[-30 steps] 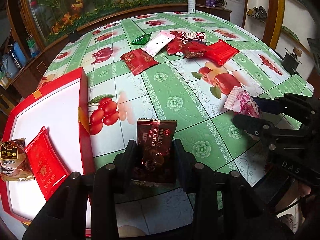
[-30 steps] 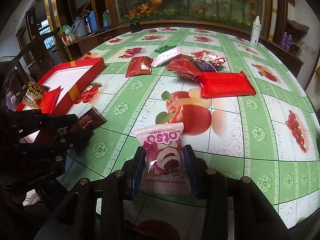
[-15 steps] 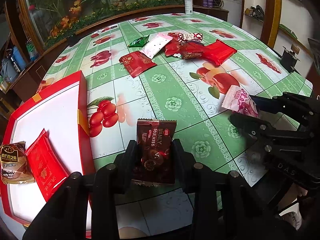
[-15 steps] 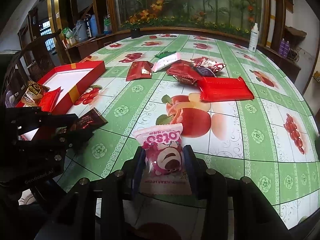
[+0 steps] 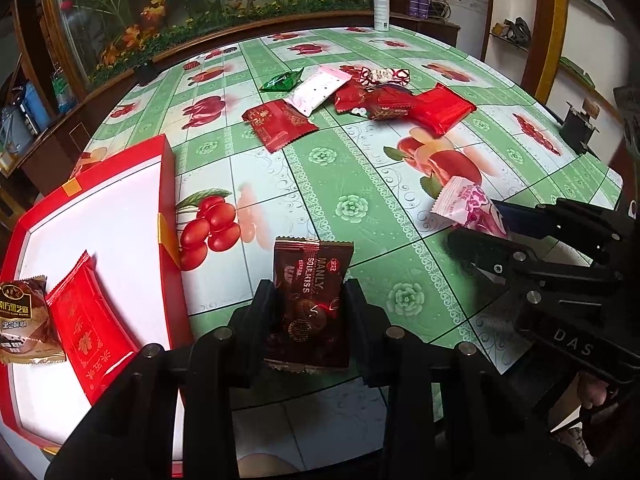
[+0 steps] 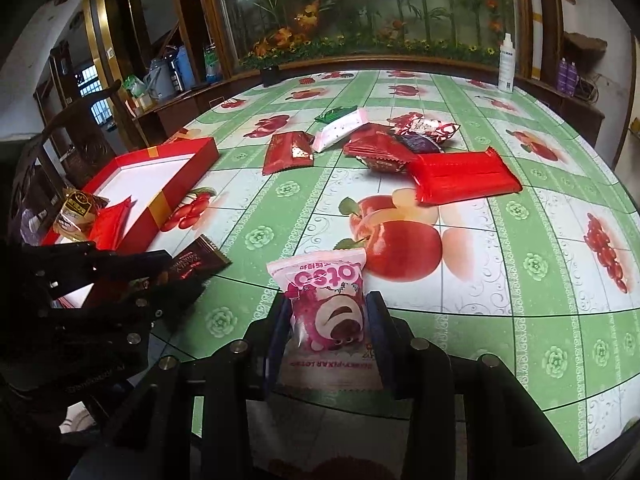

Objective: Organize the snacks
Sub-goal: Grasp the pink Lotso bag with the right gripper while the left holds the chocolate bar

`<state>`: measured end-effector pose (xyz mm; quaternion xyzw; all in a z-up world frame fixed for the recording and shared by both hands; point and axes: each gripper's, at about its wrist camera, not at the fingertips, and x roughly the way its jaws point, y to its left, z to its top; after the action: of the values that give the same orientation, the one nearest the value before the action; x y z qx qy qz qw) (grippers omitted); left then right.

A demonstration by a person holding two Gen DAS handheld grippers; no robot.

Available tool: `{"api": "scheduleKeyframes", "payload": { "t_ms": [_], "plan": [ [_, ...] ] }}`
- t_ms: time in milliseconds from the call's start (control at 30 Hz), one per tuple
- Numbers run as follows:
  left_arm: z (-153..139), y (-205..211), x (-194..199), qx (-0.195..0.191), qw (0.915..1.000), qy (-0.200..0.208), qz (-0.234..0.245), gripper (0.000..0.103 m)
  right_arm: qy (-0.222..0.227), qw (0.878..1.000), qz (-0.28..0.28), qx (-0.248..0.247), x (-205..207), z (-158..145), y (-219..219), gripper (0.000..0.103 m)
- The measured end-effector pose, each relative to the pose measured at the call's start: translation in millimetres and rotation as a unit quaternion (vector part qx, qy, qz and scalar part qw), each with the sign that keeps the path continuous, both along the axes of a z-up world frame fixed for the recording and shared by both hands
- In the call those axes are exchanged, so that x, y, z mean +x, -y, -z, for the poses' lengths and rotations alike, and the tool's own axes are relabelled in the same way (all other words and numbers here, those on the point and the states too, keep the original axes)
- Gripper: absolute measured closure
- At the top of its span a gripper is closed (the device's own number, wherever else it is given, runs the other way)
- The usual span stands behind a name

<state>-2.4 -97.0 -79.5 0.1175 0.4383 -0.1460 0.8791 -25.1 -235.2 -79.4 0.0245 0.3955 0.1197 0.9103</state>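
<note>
Both grippers carry a snack: our left gripper (image 5: 308, 312) is clamped on a dark brown chocolate packet (image 5: 310, 300), our right gripper (image 6: 326, 320) on a pink Lotso packet (image 6: 330, 304), both lifted just above the table (image 6: 520, 280) near its front edge. Largest first, the green fruit-print table carries the red box (image 5: 166, 184) at its left, open, with only a red packet (image 5: 86, 320) and a brown sesame packet (image 5: 24, 320) inside. We judge the job early: two packed, two in transit. A pile of snacks (image 6: 400, 148) waits well apart at mid-table, led by a long red bar (image 6: 460, 176), then smaller red, white and green packets.
</note>
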Motion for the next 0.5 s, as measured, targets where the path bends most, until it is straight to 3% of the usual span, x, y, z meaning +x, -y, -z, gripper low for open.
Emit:
{"api": "scheduleKeyframes", "payload": {
  "t_ms": [500],
  "plan": [
    [-9, -16, -1, -0.011, 0.9996, 0.022, -0.012, 0.071, -0.006, 1.0, -0.013, -0.02, 3, 0, -22, 0.063]
  ]
}}
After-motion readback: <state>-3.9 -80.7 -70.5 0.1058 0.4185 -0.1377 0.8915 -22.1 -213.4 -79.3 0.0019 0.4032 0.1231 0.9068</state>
